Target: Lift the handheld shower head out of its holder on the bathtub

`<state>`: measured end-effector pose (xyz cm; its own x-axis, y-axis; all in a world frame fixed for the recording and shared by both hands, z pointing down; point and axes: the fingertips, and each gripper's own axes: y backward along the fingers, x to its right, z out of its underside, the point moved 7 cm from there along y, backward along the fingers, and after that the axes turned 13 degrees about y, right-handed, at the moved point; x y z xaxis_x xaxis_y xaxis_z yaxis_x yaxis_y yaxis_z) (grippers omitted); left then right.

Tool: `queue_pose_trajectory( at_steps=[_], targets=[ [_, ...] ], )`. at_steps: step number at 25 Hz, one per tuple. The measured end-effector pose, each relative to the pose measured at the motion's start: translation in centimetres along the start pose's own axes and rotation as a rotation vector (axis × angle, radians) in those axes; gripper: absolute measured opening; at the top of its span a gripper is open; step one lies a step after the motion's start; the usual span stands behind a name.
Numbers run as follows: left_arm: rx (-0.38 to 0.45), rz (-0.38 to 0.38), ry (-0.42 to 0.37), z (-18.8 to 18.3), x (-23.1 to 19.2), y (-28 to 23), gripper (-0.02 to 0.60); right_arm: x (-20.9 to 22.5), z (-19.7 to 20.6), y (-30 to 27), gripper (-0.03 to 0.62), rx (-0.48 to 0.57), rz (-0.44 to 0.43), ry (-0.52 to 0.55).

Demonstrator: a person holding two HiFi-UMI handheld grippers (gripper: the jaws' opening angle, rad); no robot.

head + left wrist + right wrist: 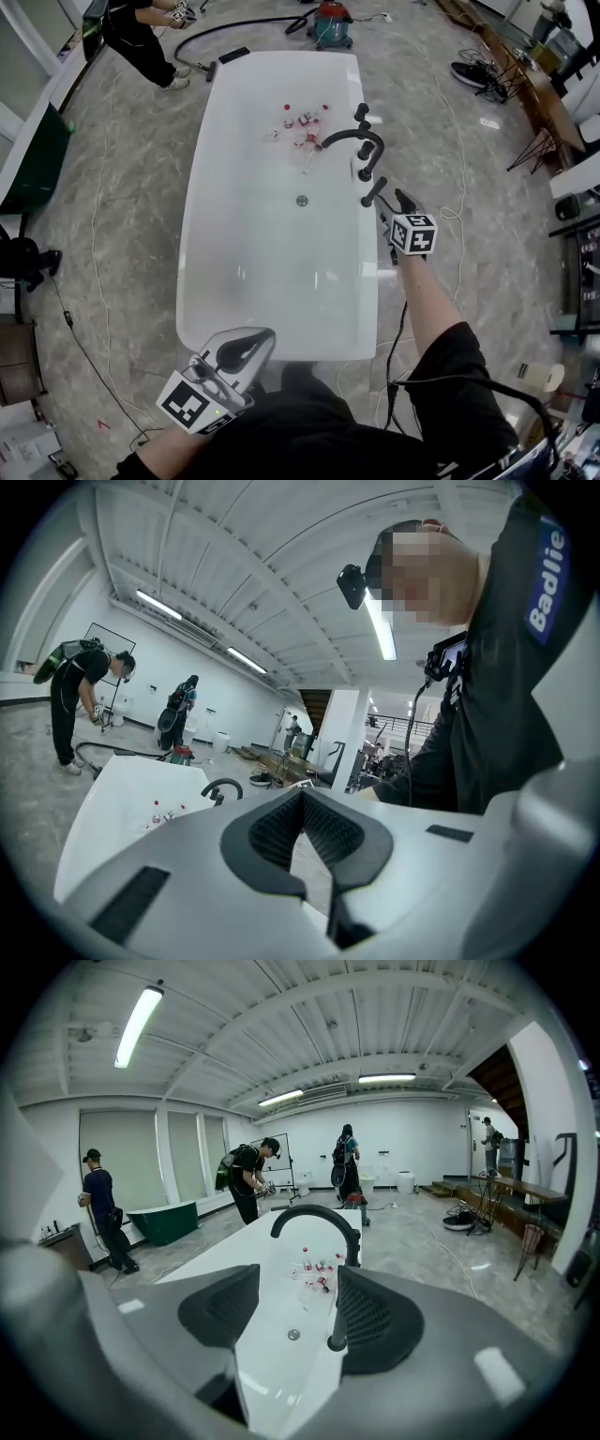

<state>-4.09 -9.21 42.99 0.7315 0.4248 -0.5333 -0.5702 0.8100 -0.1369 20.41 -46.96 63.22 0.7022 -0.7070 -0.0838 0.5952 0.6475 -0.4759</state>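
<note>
The white bathtub (pixel 225 281) fills the middle of the head view. On its right rim a black arched faucet (pixel 361 141) stands, and just below it the slim black handheld shower head (pixel 373 193) sits in its holder. My right gripper (pixel 386 204) is right beside the shower head, jaws open. In the right gripper view the shower head (pixel 342 1312) stands upright just ahead of the right gripper (pixel 295 1312), close to the right pad; the pads are not pressing it. My left gripper (pixel 242 351) hangs at the tub's near end, tips together, holding nothing.
Several small bottles (pixel 305 124) lie in the tub near the drain (pixel 302 200). A vacuum (pixel 330 23) with its hose stands beyond the far end, and a person (pixel 141 33) bends at the far left. A green tub (pixel 33 159) is left; shoes (pixel 473 73) and cables lie right.
</note>
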Motion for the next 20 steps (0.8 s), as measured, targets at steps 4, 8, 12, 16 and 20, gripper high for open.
queue_pose_trajectory(
  at_steps=[4,8,12,16,20],
  targets=[
    [-0.013,-0.02,0.014,0.6,-0.8,-0.3,0.0,1.6,0.9,-3.4,0.235,-0.063,0.008,0.031],
    [-0.022,-0.037,0.034,1.1,-1.8,-0.6,0.0,2.9,1.8,-6.1,0.242,-0.118,0.012,0.013],
    [-0.028,-0.051,0.048,1.8,-2.8,-1.0,0.0,4.0,3.0,-8.5,0.245,-0.155,0.025,0.004],
    [-0.028,-0.073,0.058,2.2,-3.8,-1.0,0.0,4.7,4.3,-10.8,0.247,-0.192,0.025,-0.003],
    [-0.033,-0.104,0.071,2.8,-4.9,-0.8,0.0,5.7,5.6,-12.6,0.247,-0.209,0.058,-0.048]
  ],
)
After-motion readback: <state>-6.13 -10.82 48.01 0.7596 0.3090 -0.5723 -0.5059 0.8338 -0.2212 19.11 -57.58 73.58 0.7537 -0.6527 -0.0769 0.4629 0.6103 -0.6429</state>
